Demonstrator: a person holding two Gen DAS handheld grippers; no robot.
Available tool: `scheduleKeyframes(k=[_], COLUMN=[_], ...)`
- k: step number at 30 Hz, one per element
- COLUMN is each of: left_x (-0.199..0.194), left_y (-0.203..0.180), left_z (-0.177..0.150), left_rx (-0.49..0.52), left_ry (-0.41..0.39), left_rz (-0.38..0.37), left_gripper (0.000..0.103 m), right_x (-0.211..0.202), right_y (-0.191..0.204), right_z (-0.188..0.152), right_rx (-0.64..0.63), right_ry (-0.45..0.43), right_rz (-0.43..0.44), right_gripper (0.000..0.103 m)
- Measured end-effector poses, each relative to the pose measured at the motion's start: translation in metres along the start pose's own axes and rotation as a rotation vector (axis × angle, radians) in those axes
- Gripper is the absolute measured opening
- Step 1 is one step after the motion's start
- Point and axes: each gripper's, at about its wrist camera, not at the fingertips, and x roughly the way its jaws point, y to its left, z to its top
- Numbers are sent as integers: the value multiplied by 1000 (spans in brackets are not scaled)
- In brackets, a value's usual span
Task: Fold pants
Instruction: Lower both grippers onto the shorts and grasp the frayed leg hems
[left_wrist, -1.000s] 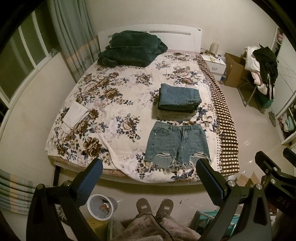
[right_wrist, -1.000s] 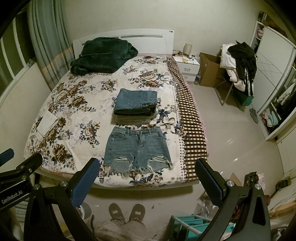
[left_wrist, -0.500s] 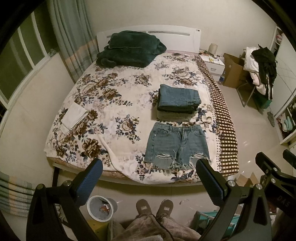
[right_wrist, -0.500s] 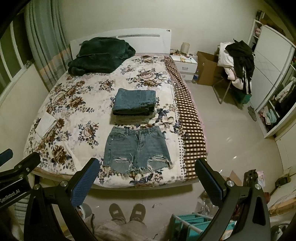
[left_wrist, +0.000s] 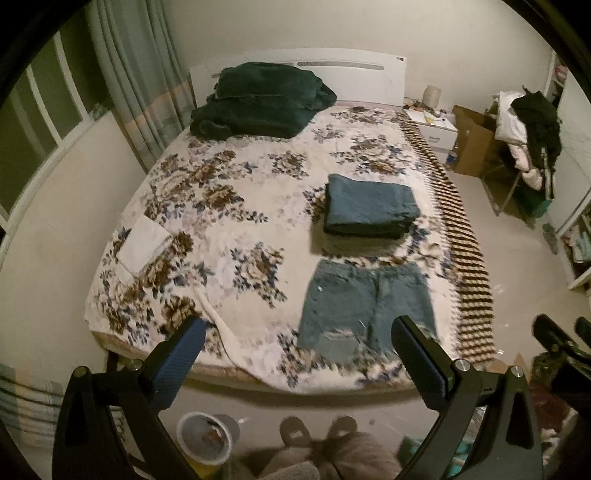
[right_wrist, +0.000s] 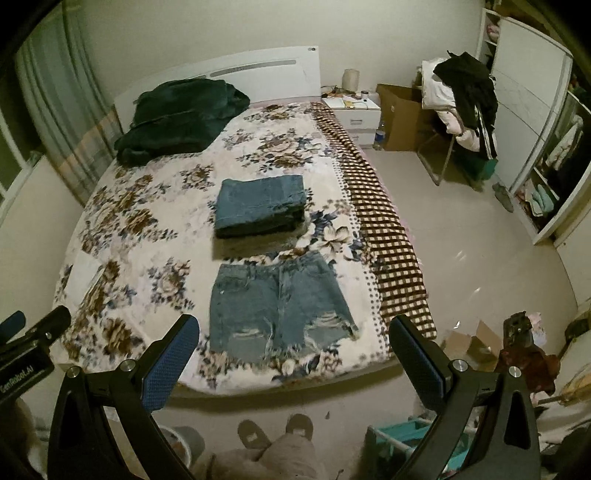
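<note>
A pair of ripped denim shorts (left_wrist: 364, 306) lies flat near the foot edge of the floral bed (left_wrist: 229, 229); it also shows in the right wrist view (right_wrist: 275, 302). Behind it sits a stack of folded jeans (left_wrist: 369, 210), also in the right wrist view (right_wrist: 260, 206). My left gripper (left_wrist: 297, 336) is open and empty, held above the foot of the bed. My right gripper (right_wrist: 293, 334) is open and empty, also short of the shorts.
A dark green blanket (left_wrist: 258, 99) lies at the headboard and a folded white cloth (left_wrist: 142, 247) at the bed's left. A bin (left_wrist: 205, 437) stands on the floor by my feet. A nightstand (right_wrist: 351, 110), a cardboard box (right_wrist: 400, 114) and a clothes-laden chair (right_wrist: 461, 99) stand right.
Both grippers have moved forward toward the bed and the view has shifted slightly; the shorts now sit closer between the fingers. The jaws stay open. Nothing on the bed moved.
</note>
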Motion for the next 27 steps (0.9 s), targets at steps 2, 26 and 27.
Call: scheduleKeyframes(k=[2,26,27], left_x=[29,428,436], left_y=[-8,-294,-305], left_z=[8,-84,-92], left_rx=[6,-65,-58], left_ry=[17,426,438], left_rz=[29,87,84], left_gripper=[103,103,103], right_x=[37,642,652], right_y=[-5,-169,-166], right_z=[9,95,88], right_rx=[-9,-178,-189], right_ry=[36,625,652], right_rz=[5,306,326], right_gripper=[103,39,39])
